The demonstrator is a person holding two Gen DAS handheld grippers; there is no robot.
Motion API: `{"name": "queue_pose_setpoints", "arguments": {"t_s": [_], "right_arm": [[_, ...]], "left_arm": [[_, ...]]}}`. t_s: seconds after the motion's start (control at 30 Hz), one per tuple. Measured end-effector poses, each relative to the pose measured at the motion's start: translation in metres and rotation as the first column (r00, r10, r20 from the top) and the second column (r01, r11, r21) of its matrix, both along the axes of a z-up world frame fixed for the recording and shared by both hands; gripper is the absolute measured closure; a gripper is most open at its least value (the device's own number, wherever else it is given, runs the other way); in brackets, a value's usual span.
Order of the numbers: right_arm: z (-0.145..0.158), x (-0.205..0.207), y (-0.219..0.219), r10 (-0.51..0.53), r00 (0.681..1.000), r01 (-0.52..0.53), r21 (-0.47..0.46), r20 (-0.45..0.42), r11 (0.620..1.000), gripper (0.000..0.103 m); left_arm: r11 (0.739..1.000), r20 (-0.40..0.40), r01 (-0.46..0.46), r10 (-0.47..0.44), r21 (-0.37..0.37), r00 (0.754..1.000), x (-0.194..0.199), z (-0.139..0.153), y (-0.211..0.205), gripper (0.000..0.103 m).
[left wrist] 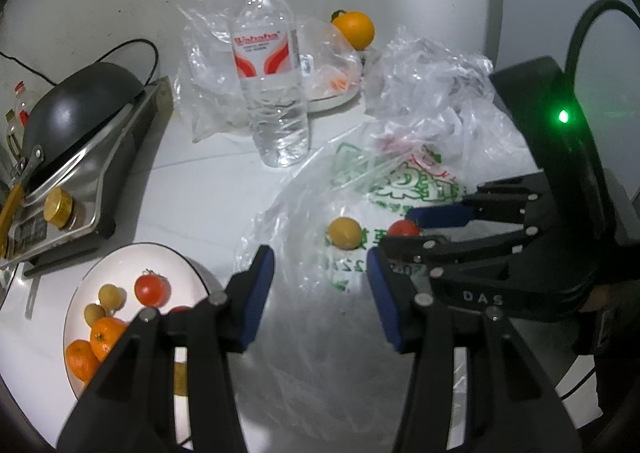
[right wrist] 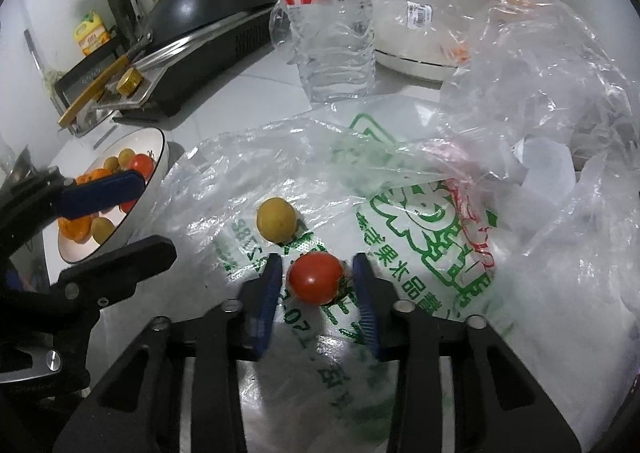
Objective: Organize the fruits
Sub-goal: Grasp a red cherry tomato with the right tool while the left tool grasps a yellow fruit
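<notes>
A small red tomato (right wrist: 316, 277) lies on a white plastic bag with green print (right wrist: 420, 253). My right gripper (right wrist: 317, 285) is shut on it, blue pads against its two sides. In the left wrist view the right gripper (left wrist: 400, 230) comes in from the right with the tomato (left wrist: 403, 228) at its tips. A round yellow fruit (right wrist: 277, 219) (left wrist: 345, 232) rests just beyond the tomato. My left gripper (left wrist: 320, 293) hovers open and empty over the bag's near edge. A white bowl (left wrist: 76, 305) at the left holds tomatoes, tangerines and small yellow fruits.
A clear water bottle (left wrist: 272, 65) stands behind the bag. An orange (left wrist: 354, 29) sits on a white plate (left wrist: 336, 99) among crumpled clear bags (left wrist: 432, 81). A black wok (left wrist: 80, 105) on a metal stove fills the left, with a gold-lidded jar (left wrist: 60, 207).
</notes>
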State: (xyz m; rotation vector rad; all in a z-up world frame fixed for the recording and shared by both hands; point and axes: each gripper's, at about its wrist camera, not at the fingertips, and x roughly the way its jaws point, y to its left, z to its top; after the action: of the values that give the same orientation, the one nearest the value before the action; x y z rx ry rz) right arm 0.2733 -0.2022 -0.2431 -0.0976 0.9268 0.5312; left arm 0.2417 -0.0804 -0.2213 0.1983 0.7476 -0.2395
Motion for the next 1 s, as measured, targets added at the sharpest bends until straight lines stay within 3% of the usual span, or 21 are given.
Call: {"name": "queue_pose_setpoints", "arguments": {"t_s": [0.7,1.0], "right_arm": [[0.022,-0.009,-0.047,-0.075,0.995,0.072,0.050,0.071,0.996,0.072],[0.022,-0.008,-0.059,-0.093,0.993,0.086,0.081,0.080,0.993,0.072]], "left_arm": [[0.995,-0.022,0.087,-0.086,0.039,0.996,0.023,-0.011,-0.035,0.055],[0.995,-0.085,0.089,-0.084,0.052,0.993,0.047,-0.029,-0.045,0.065]]}}
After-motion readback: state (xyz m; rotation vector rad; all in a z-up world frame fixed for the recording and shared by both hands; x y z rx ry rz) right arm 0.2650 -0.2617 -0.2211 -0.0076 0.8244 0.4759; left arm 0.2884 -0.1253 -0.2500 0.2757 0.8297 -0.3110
